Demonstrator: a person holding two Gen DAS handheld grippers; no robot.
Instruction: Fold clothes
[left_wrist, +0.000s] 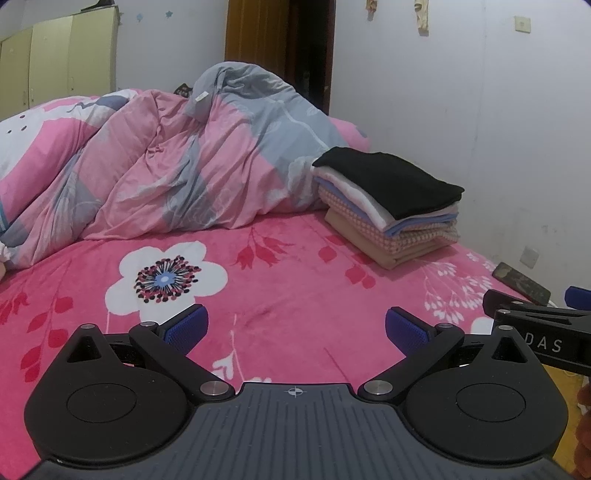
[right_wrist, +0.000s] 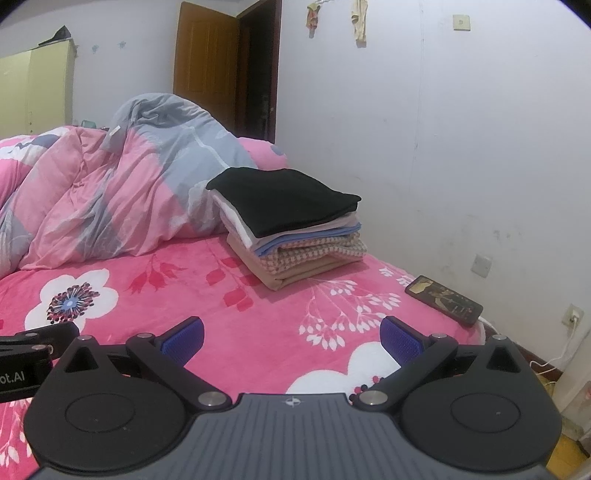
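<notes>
A stack of folded clothes sits on the pink floral bed by the wall, a black garment on top, with white, blue, checked and tan pieces under it. My left gripper hovers open over bare bedspread, well short of the stack, nothing between its blue pads. My right gripper is also open and empty, nearer the bed's right edge. Each gripper's body shows at the side of the other's view.
A crumpled pink-and-grey duvet fills the far half of the bed. A dark phone lies at the bed's right edge near the wall. A brown door and cream wardrobe stand behind.
</notes>
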